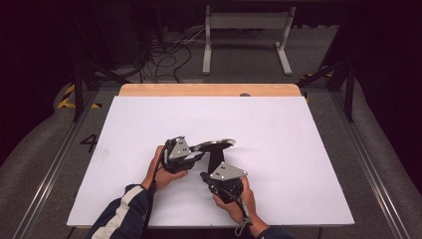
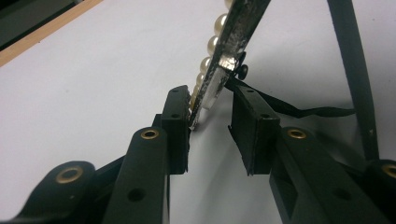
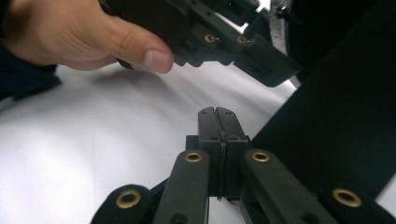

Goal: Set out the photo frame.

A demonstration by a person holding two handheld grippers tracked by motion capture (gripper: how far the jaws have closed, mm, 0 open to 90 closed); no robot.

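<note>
Presently the left gripper [image 2: 210, 122] had jaws partly open around a pearl-edged metal clip [image 2: 224, 60], touching one pad. Right gripper [image 3: 217, 122] jaws were pressed together, nothing visible between.

Dim room; grey floor [image 1: 40, 149], tangled cables [image 1: 164, 59], white frame legs [image 1: 246, 22] beyond the white surface [image 1: 149, 119], wooden far edge [image 1: 209, 90].
</note>
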